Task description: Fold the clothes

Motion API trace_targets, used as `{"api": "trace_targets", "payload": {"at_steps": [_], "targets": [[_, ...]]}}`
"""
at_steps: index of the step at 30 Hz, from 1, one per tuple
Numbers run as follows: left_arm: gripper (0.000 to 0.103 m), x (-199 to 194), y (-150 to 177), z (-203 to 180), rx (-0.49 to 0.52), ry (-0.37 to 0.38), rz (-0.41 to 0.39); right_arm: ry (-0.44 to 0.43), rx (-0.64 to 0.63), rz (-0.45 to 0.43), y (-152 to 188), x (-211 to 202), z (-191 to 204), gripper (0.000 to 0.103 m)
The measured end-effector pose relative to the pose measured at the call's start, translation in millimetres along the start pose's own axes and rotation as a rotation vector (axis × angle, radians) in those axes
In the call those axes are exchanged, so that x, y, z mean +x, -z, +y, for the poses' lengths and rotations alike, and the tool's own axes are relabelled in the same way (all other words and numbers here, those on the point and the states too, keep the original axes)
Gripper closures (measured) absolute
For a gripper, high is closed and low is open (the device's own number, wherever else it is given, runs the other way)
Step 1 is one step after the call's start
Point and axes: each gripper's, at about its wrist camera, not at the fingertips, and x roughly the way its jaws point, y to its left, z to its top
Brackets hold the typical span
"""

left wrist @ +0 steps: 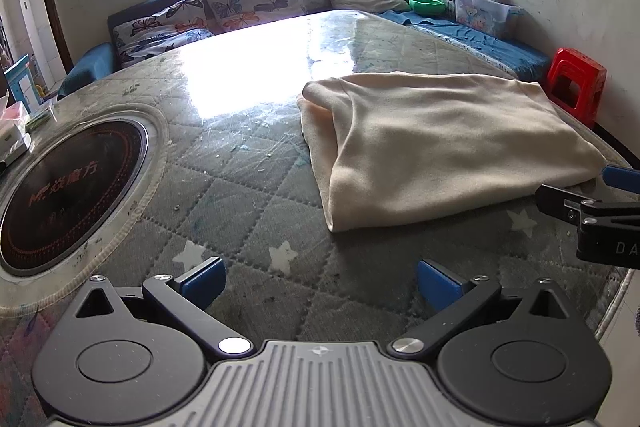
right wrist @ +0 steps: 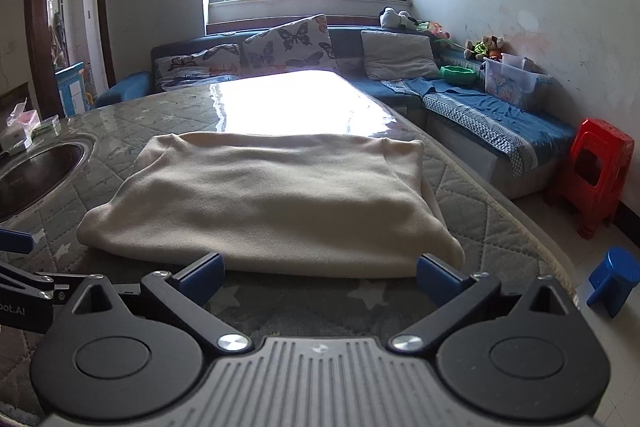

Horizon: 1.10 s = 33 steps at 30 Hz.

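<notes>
Left gripper (left wrist: 320, 281): jaws wide apart, nothing held, over quilted table (left wrist: 248, 195). Right gripper (right wrist: 320, 277): jaws wide, nothing held, just short of folded cream garment (right wrist: 264, 203) on the table. R view only: blue stool (right wrist: 612, 279). L view only: cooktop's printed face (left wrist: 68, 191).

Window glare washes out the far middle of the table (left wrist: 240, 187), hiding its quilted cover there. In the left wrist view the right gripper (left wrist: 624, 187) is cut off by the right edge, and the round inset cooktop (left wrist: 72, 191) by the left edge. Its printed lettering is too blurred to read. The cream garment (right wrist: 264, 203) hides its own folded-under layers.
</notes>
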Motion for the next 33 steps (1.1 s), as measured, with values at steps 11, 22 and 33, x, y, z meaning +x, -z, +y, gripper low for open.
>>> {"api": "trace_targets", "payload": {"at_steps": [11, 22, 33], "targets": [[0.000, -5, 6, -3, -0.007, 0.008, 0.004, 0.012, -0.006, 0.003, 3, -2, 4, 0.000], [0.000, -9, 11, -5, -0.001, 0.007, 0.001, -0.008, 0.010, 0.022, 9, -4, 6, 0.000], [0.000, -12, 17, -7, 0.005, 0.011, -0.003, -0.015, 0.002, 0.028, 12, -7, 9, 0.000]]}}
